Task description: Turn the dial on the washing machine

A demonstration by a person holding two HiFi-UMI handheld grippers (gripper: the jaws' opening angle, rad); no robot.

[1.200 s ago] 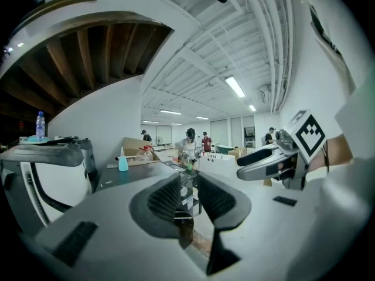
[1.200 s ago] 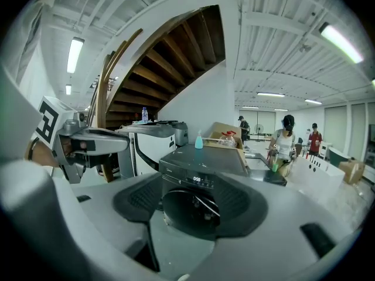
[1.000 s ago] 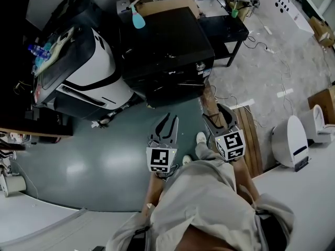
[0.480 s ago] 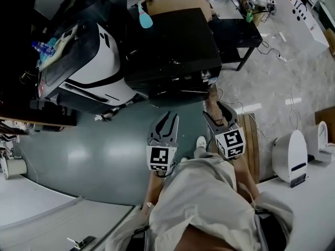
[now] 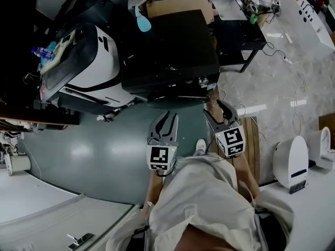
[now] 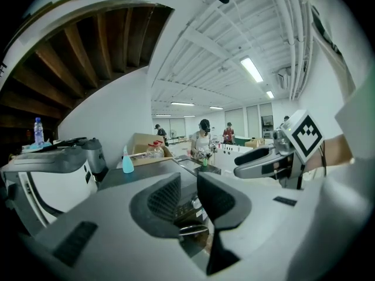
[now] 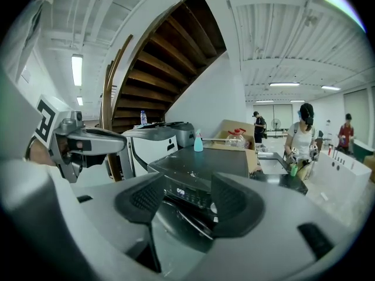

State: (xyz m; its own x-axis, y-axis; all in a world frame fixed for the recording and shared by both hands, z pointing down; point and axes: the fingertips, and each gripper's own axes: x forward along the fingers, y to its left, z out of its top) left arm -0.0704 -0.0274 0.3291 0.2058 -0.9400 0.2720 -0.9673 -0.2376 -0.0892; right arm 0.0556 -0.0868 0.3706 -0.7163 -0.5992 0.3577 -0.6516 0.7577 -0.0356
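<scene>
The dial (image 5: 201, 80) is a small bright knob at the right end of the control strip on the front of the black washing machine (image 5: 167, 46). Its markings are too small to read. From above, the front panel is steeply foreshortened. In the right gripper view my right-hand finger covers part of the dial, while a lit display (image 7: 180, 192) shows to its left. My right gripper (image 5: 215, 111) hangs just short of the panel, apart from it, its fingers (image 7: 234, 201) spread wide with nothing between them. My left gripper (image 5: 167, 122) hangs beside it over the green floor (image 5: 104, 156), its fingers (image 6: 167, 195) narrowly apart and empty. A teal spray bottle (image 5: 139, 20) stands on the machine's top. Behind it is a cardboard box (image 5: 178, 5), cut off by the upper edge. A white appliance (image 5: 84, 67) stands to the machine's left.
</scene>
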